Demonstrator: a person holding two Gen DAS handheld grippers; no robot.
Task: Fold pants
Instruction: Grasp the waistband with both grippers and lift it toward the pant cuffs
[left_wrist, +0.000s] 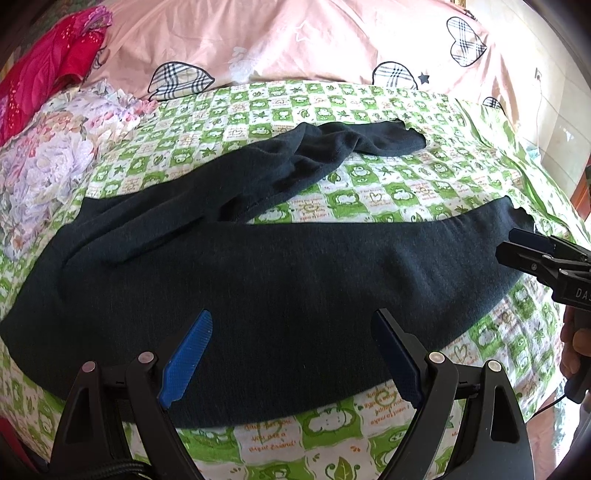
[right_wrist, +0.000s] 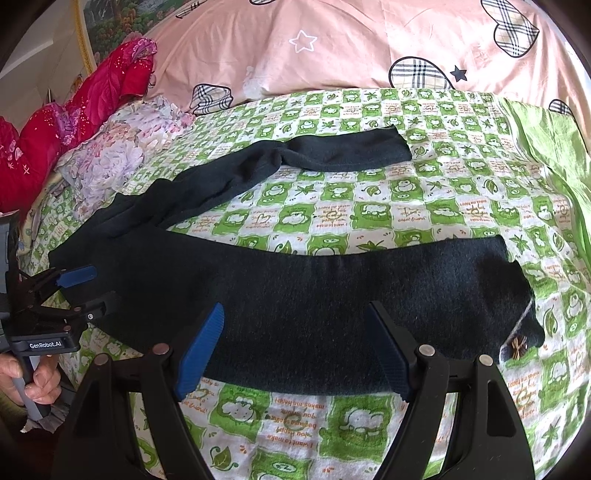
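Dark pants (left_wrist: 280, 273): one | left tongs (left_wrist: 291, 354), right tongs (right_wrist: 295, 350): two, agape, empty

"GenRobot.AI" is printed in white on the black body of the left gripper (right_wrist: 79, 291). On the green-and-white checked cotton bedsheet (right_wrist: 332, 221), beside the gripper, orange lines such as "I want to make you happy" and "great friend" are repeated. "DA" is read on the right gripper (left_wrist: 517, 243).
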